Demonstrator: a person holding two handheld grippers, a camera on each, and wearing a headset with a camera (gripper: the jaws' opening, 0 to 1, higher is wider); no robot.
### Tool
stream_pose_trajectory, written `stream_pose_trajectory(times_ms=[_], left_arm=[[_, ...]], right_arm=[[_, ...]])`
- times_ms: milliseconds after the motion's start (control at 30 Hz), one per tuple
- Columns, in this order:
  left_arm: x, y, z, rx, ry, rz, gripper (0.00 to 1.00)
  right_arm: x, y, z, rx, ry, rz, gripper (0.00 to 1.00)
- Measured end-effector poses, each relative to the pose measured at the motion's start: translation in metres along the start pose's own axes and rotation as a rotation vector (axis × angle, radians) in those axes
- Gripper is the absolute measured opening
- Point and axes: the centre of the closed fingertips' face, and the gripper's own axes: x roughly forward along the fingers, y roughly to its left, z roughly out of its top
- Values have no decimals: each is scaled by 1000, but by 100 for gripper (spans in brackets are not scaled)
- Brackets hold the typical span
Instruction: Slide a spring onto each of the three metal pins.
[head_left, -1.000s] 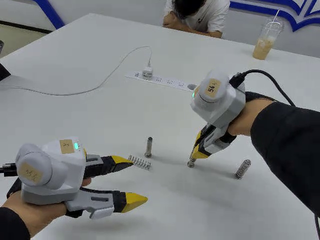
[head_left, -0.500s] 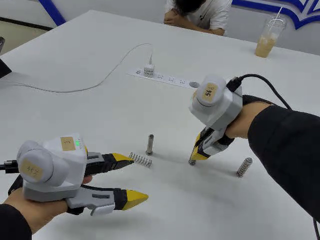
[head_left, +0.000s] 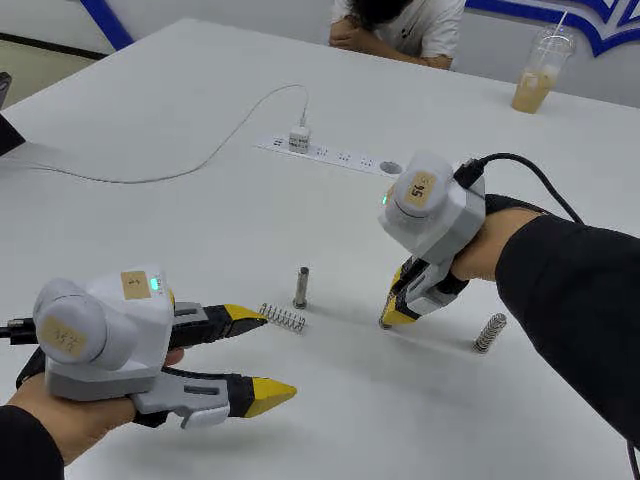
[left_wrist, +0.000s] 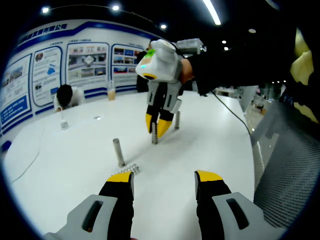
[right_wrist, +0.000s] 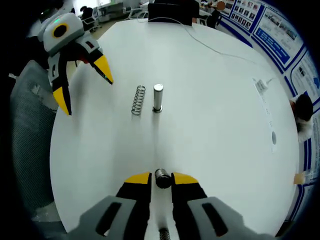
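Now gripping one pin (right_wrist: 163, 178) tight in the right gripper (right_wrist: 162, 181), on the table (head_left: 150, 230). Holding the left gripper (head_left: 272, 352) wide apart, a spring (head_left: 282, 318) just past one tip, beside another pin (head_left: 301, 287). Hard to see the gripped pin from above.

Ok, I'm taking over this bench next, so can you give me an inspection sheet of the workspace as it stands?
Surface: white table, no marks seen.
Job's things: free pin upright and bare; spring lying beside it; gripped pin standing on the table; second spring tilted, to the right of the right gripper, cannot tell if a pin is inside.
Clutter: power strip; drink cup.
Grippers: left gripper open, near the lying spring; right gripper shut on the gripped pin.
Cables: white cable from the power strip; black cable on the right gripper.
Surroundings: seated person at the far edge; wall posters.
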Motion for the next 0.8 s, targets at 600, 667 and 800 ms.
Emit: stream_pose_trajectory(times_ms=[600, 667, 800], left_arm=[[-1, 1, 0, 5, -1, 1, 50], [-1, 1, 1, 5, -4, 1, 50], [-2, 1, 1, 5, -6, 4, 50]], right_arm=[[-28, 9, 33, -44, -76, -50, 21], [-27, 13, 42, -44, -98, -42, 21], [-19, 20, 53, -24, -135, -23, 19]])
